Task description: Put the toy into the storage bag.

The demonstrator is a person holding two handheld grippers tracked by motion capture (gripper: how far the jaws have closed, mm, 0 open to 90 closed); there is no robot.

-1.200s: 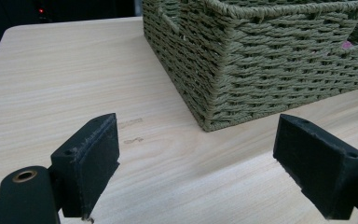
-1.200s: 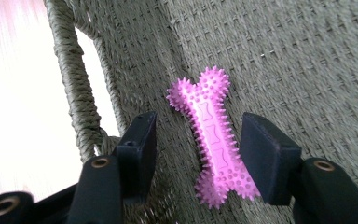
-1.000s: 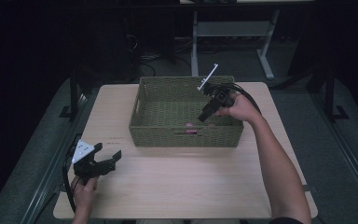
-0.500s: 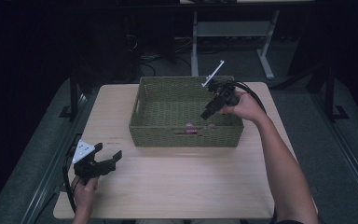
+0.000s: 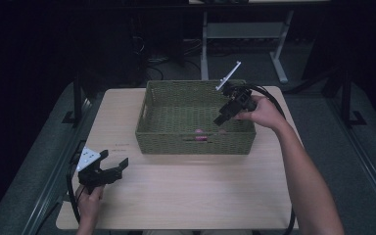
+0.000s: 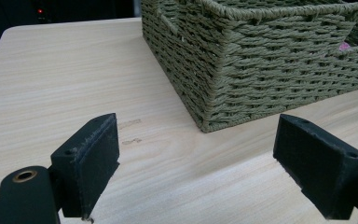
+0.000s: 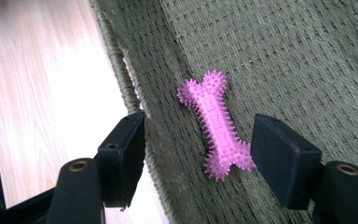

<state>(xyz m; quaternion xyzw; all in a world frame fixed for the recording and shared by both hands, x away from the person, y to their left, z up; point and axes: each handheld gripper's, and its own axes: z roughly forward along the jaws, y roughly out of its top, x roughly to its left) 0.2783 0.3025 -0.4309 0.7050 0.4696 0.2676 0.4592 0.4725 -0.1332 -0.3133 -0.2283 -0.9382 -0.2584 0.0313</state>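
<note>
Woven olive-green fibre is making up the basket (image 5: 194,142) that is sitting in the middle of the high view, on the upper half of the pale wood tabletop (image 5: 186,196). A small pink bone-shaped toy (image 7: 216,125), covered in little spikes, is lying flat on the basket's floor; in the high view it is showing as a pink spot (image 5: 199,131) low in the basket, close against the wall nearest the person. In the right gripper view it is lying near the inner foot of that wall, running from the upper middle of the frame down toward the lower right.

The right tool (image 5: 223,117) is hanging over the right part of the basket in the high view, tipped down into it, with the person's right hand (image 5: 260,111) gripping it above the basket's right rim. Its jaws are standing spread wide apart with nothing between them, and in its own view the toy is lying in the gap between them, lower down on the weave and not touched by either pad. A white stick-like part is poking up from this tool toward the upper middle of the high view.

The left tool (image 5: 113,166) is sitting low at the lower left of the high view, well apart from the basket, held in the left hand (image 5: 89,201). Its jaws are also spread wide and empty. In the left gripper view, a corner of the basket (image 6: 242,60) is filling the upper right, beyond the jaws.
</note>
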